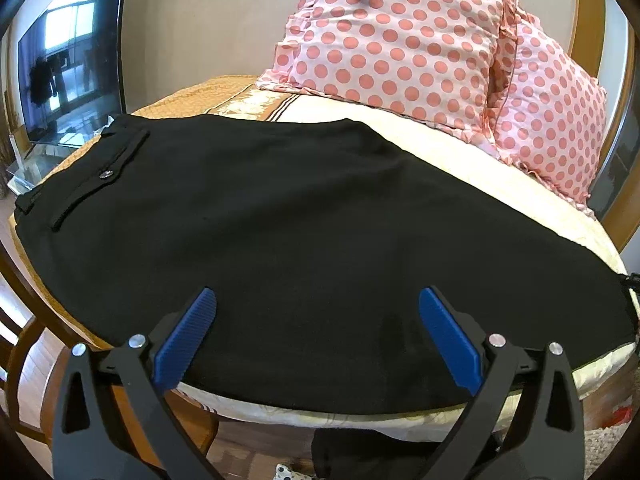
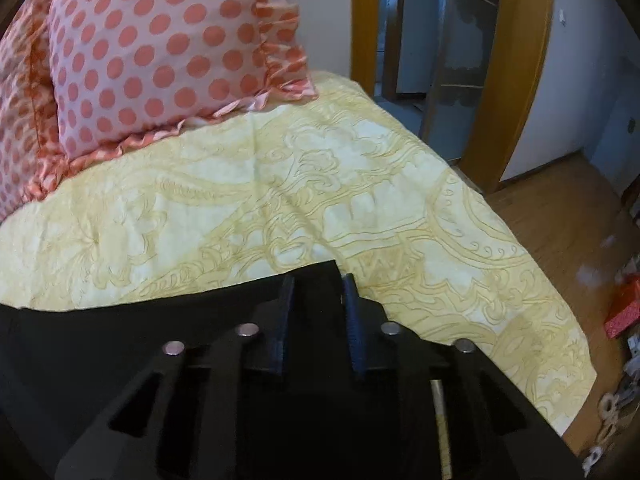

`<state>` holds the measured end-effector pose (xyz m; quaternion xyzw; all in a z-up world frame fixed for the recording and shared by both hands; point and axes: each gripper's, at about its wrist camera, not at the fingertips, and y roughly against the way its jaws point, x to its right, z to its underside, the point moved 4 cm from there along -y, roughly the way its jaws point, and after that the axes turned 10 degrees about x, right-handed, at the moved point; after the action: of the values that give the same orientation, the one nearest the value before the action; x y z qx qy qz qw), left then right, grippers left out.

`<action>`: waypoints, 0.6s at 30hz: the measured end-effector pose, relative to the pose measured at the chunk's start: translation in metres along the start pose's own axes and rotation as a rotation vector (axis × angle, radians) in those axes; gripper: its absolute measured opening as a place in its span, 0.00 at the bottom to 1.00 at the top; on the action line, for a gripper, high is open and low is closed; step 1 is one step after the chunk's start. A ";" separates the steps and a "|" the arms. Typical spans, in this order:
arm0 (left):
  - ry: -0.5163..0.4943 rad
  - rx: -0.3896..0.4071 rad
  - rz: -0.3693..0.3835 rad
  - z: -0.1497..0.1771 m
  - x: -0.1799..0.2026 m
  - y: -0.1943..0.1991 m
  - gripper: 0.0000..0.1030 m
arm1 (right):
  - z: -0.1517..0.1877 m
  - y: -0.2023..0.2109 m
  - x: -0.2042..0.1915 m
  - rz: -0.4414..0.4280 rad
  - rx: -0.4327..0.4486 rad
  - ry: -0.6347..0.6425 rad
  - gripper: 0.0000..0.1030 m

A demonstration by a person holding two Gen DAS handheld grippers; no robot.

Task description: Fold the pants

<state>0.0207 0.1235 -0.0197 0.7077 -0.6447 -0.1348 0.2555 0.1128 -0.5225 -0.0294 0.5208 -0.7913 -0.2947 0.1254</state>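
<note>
Left claw point(image 1: 318, 336): black arms, ribbed blue pads, silver rivets. Right claw point(image 2: 318, 312): same.

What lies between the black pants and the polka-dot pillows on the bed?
In the right wrist view, only bare yellow patterned bedspread separates the black pants from the polka-dot pillows.

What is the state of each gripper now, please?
Left gripper: open, holding nothing, above the black pants.
Right gripper: nearly closed at the pants' corner; whether it grips cloth cannot be told.
</note>
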 end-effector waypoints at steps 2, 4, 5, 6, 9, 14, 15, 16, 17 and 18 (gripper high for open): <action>-0.009 0.001 -0.007 0.000 0.000 -0.001 0.98 | 0.001 0.000 0.000 0.001 0.005 0.000 0.11; -0.010 0.003 -0.008 0.001 0.000 -0.001 0.98 | -0.002 -0.002 -0.003 0.023 0.009 0.020 0.10; -0.008 0.002 -0.005 0.000 0.000 -0.001 0.98 | -0.004 -0.003 -0.004 0.031 0.010 0.019 0.09; -0.006 0.003 -0.003 0.000 0.000 -0.001 0.98 | -0.007 -0.004 -0.005 0.042 0.008 0.017 0.08; -0.004 0.005 0.004 0.000 0.000 0.000 0.98 | -0.012 -0.004 -0.004 0.046 0.019 -0.004 0.08; -0.015 0.012 0.004 0.001 0.000 0.000 0.98 | -0.011 -0.007 -0.005 0.084 -0.011 0.049 0.18; -0.023 0.012 0.003 0.002 0.001 0.000 0.98 | -0.010 0.000 -0.001 0.139 -0.010 0.062 0.40; -0.028 0.013 0.002 0.002 0.001 0.000 0.98 | -0.009 0.009 0.007 0.186 0.002 0.040 0.55; -0.034 0.016 0.003 0.003 0.001 0.000 0.98 | -0.007 0.019 0.014 0.189 0.024 0.001 0.76; -0.036 0.016 0.004 0.003 0.001 0.000 0.98 | -0.004 0.029 0.022 0.169 0.048 -0.049 0.77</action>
<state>0.0190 0.1219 -0.0216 0.7059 -0.6517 -0.1418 0.2384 0.0835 -0.5352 -0.0111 0.4474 -0.8422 -0.2770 0.1180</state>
